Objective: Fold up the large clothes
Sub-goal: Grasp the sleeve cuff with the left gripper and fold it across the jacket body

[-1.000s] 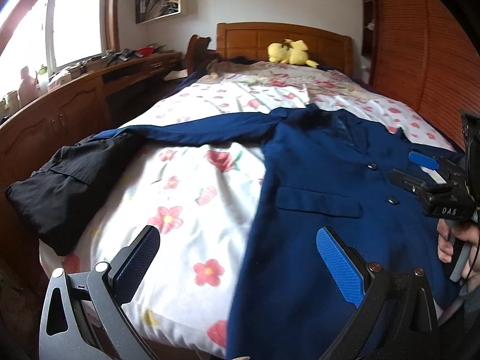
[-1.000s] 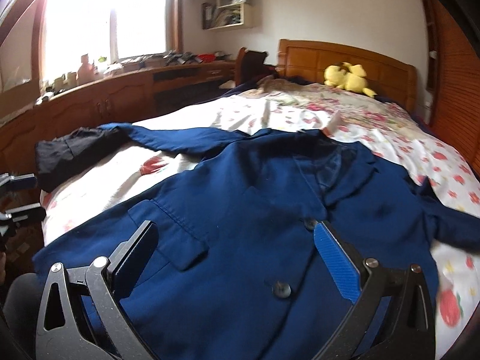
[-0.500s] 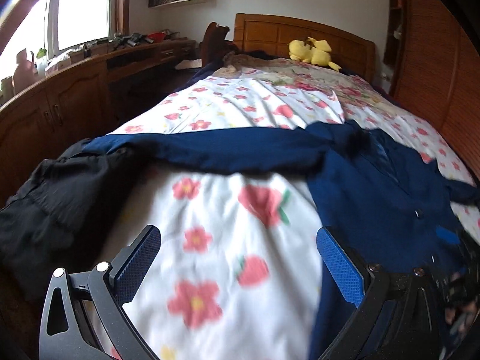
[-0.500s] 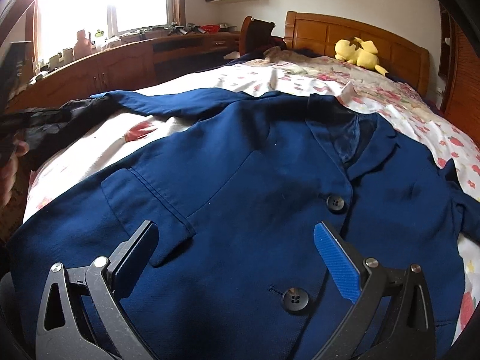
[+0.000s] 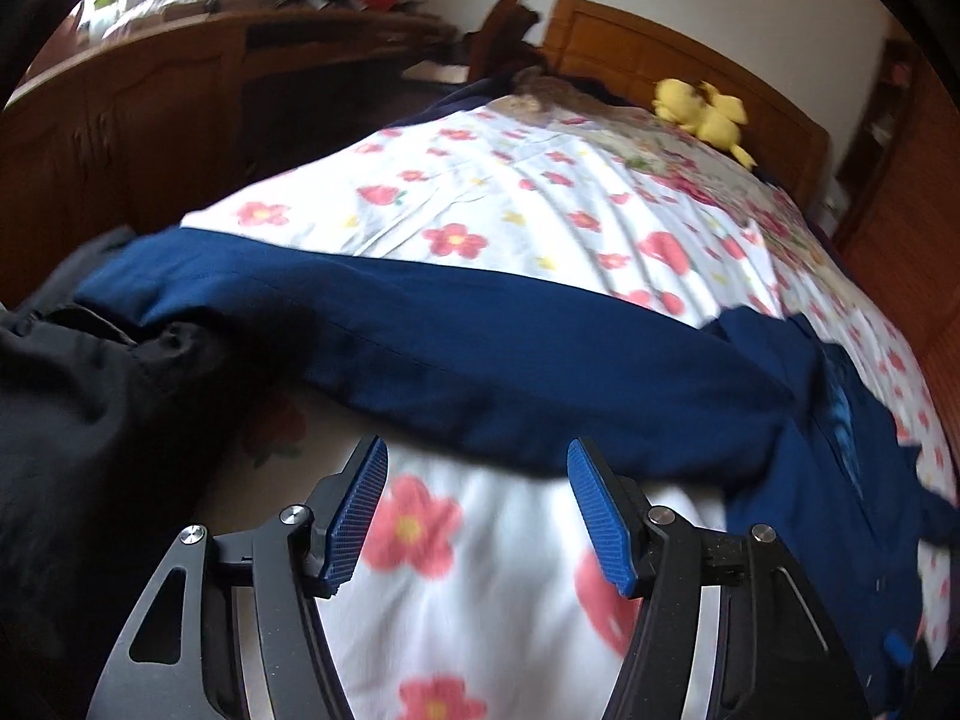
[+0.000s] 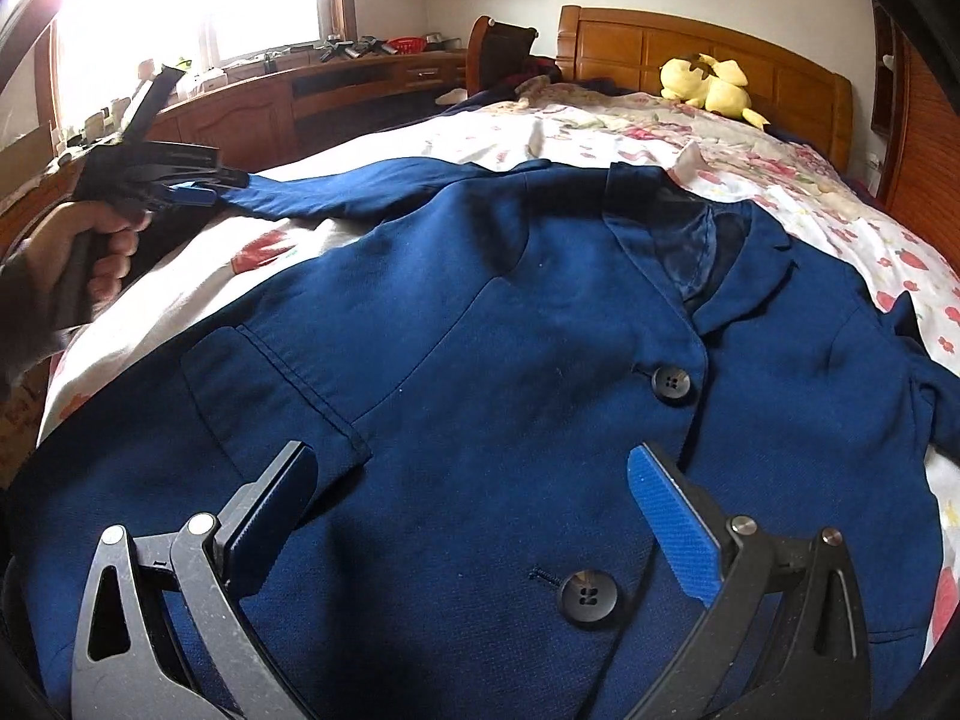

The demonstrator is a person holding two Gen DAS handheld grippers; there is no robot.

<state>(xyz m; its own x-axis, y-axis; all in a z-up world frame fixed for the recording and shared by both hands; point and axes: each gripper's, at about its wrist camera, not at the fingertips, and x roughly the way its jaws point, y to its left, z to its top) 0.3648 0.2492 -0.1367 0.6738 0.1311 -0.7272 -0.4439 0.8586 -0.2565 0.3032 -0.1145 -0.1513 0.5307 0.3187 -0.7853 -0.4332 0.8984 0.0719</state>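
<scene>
Blue jacket [image 6: 510, 360] flat on bed [image 5: 510, 192], front up, sleeve [image 5: 450, 348] stretched sideways. Left gripper [image 5: 477, 516] jaws closing just short of sleeve – nothing between. Right gripper [image 6: 474, 516] jaws wide over jacket front – empty.

A navy blazer [image 6: 510, 360] lies buttoned and face-up across a bed [image 6: 600, 138] with a floral sheet, one sleeve [image 5: 450, 348] stretched toward a black garment [image 5: 90, 420]; a yellow plush toy [image 6: 708, 84] rests by the headboard.
</scene>
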